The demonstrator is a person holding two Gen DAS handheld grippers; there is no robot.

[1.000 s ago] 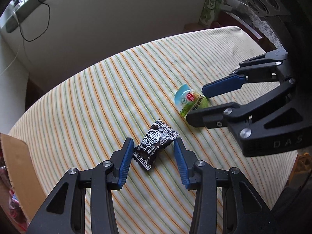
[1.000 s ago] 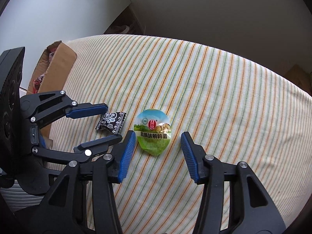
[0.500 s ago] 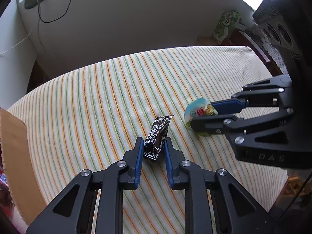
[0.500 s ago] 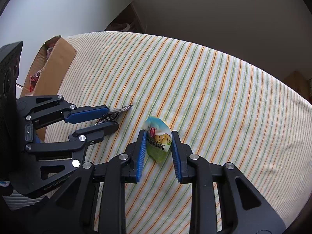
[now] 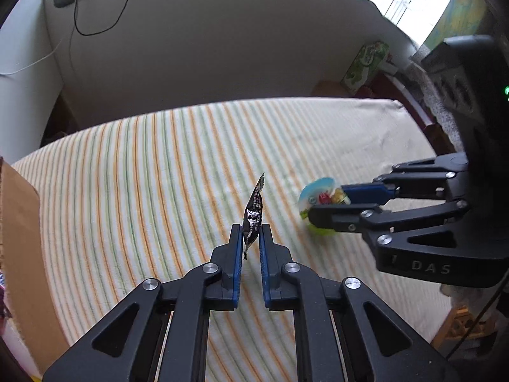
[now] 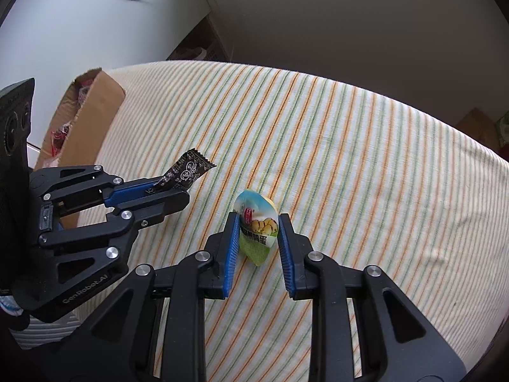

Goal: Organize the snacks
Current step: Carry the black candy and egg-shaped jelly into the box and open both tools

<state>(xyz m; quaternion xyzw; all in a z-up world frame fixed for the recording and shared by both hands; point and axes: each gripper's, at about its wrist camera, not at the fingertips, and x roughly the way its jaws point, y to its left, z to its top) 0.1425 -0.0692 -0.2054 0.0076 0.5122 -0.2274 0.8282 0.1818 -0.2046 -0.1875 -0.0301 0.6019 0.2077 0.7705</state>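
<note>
Striped cloth (image 5: 133,172) in orange and green over a table, plain wall behind, cardboard box (image 6: 92,121) with red wrappers inside off to the far left of both claws.

Left claw (image 5: 251,238) nearly closed, pinching a small black candy packet (image 5: 253,215) edge-on by its lower end, crimped tip poking up and forward past the fingertips, clear of the cloth. Right claw (image 6: 258,227) closed partway onto a sealed quail-egg cup (image 6: 257,221), gripped across its width and tilted on edge, green tip pointing down between the pads; contact with the cloth impossible to tell.

Packet: probably very light, thin and floppy, film likely slick; held near one end, so liable to swing or slip out. Better taken across the fuller middle than by the crimp. Cup: light too, rounded plastic with a foil lid, likely smooth and prone to squirting out under a hard squeeze; soft contents, so moderate pressure across the widest part. Box looks the likely drop spot, closer to the left claw.
</note>
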